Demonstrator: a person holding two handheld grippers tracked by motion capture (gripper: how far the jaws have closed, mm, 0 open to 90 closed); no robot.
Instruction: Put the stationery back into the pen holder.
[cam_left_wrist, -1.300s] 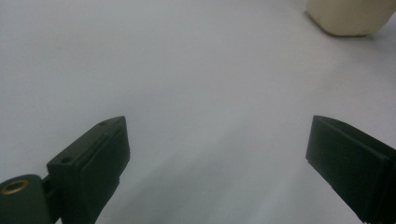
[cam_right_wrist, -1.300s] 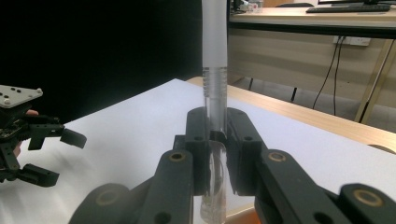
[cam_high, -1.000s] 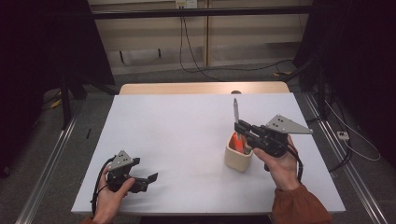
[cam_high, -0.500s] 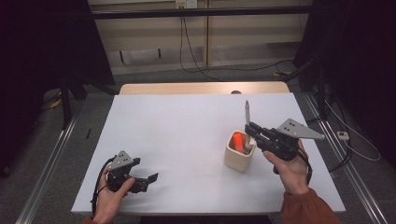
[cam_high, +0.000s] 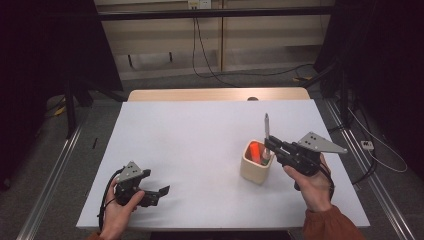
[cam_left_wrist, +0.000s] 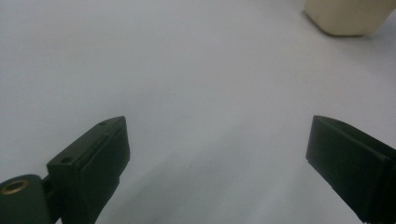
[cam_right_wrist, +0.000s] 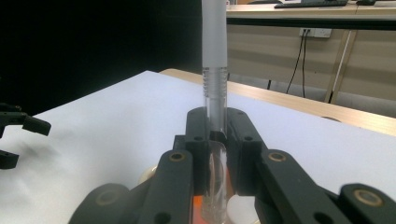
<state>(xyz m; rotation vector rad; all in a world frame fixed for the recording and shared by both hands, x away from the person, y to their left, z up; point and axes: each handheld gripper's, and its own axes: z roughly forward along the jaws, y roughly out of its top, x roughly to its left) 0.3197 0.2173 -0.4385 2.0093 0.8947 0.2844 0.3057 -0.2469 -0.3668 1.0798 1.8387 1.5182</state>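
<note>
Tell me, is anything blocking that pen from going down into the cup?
Nothing visible does. The right gripper holds the pen upright over the cup; an orange marker stands inside, with open room beside it.

Upright grey-capped pen (cam_high: 266, 137) over cream holder (cam_high: 256, 169)

High view: fixed, above near edge, looking forward-down over whole table (cam_high: 200, 130). Left tool (cam_left_wrist: 219, 154) view: low, close, skimming the tabletop. Right tool (cam_right_wrist: 217, 140) view: close, level. All three share the cream cup (cam_high: 256, 167).
</note>
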